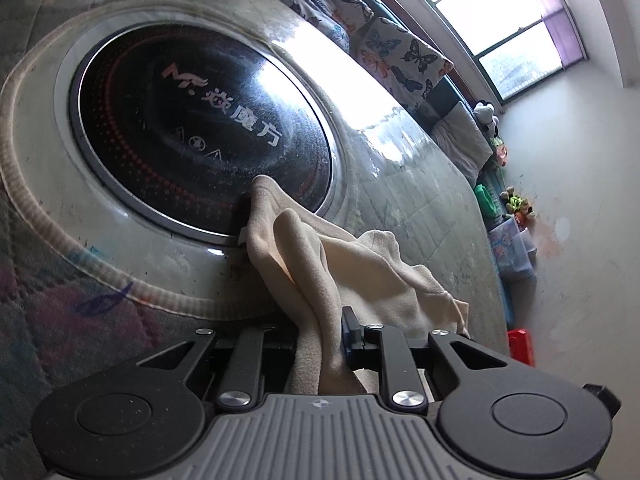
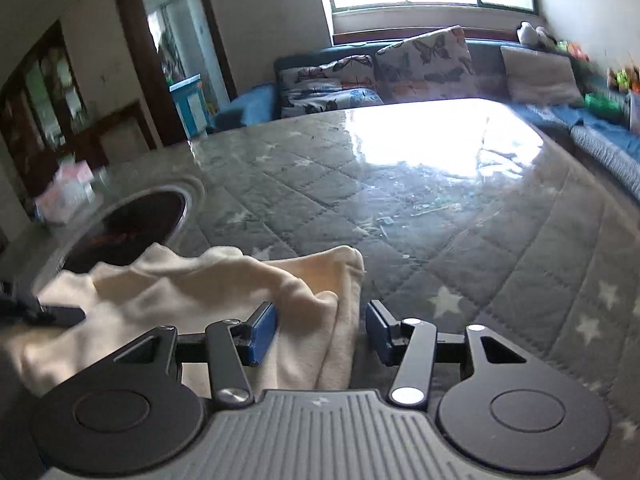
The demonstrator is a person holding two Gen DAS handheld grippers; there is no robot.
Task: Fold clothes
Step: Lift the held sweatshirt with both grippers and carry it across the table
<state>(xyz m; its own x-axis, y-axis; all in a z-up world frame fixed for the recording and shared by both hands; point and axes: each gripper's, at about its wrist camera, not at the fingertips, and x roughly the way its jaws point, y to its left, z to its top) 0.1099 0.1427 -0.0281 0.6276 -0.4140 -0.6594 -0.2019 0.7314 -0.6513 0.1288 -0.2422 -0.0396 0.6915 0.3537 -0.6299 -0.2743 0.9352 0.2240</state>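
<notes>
A cream fleece garment [image 1: 320, 264] lies bunched on the table, and one corner of it reaches onto the round black cooktop [image 1: 200, 120]. My left gripper [image 1: 320, 336] is shut on a gathered fold of this garment, which runs back between its fingers. In the right wrist view the garment [image 2: 180, 288] spreads to the left. Its right edge hangs between the blue pads of my right gripper [image 2: 320, 332]. Those jaws stand apart, with a gap at the right pad [image 2: 378, 332], so the cloth is not pinched. A dark finger of the left gripper [image 2: 48, 314] rests on the cloth at the far left.
The table [image 2: 400, 220] has a quilted star-pattern cover under a shiny sheet, with window glare at its far end. A tissue pack [image 2: 68, 196] sits beyond the cooktop. A sofa with butterfly cushions [image 2: 424, 60] and toys [image 1: 516, 204] lines the far side.
</notes>
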